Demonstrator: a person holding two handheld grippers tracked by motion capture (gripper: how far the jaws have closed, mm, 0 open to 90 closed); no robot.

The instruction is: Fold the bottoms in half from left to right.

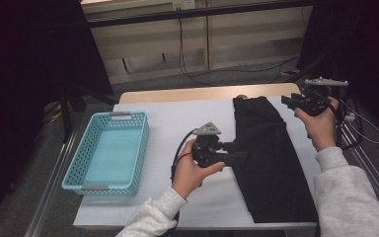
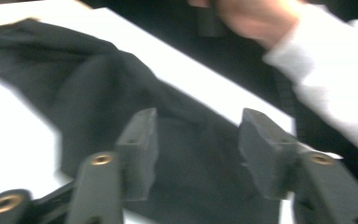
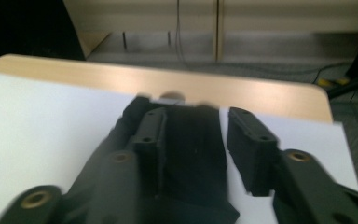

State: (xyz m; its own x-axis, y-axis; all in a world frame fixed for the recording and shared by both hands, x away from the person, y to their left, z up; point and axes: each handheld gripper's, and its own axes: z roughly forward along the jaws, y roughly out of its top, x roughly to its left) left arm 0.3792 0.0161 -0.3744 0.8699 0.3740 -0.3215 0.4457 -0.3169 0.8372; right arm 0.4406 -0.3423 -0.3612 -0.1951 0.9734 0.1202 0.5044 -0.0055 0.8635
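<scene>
A: Black garment (image 1: pixel 269 158) lies folded lengthwise on the surface's (image 1: pixel 177 118) right half. Your jaws?

B: Left gripper (image 1: pixel 237 154) and right gripper (image 1: pixel 287 101) both gape, empty; you likely just released to let the fold settle.

Setting: a lab or recording workspace, not a home.
Enclosure: black curtains (image 1: pixel 24 74) hang at both sides of the work area, leaving it dark at the edges.
Work surface: wooden table (image 1: pixel 202 93) covered with a white sheet (image 1: pixel 177 123), mounted between metal rails (image 1: pixel 54 182).
Floor: grey carpet with loose cables (image 1: pixel 187 69) trailing across it.
Back wall: plain beige panels (image 1: pixel 246 34) with a low ledge.
Equipment: a tripod leg (image 1: pixel 66 118) beside the table.
</scene>
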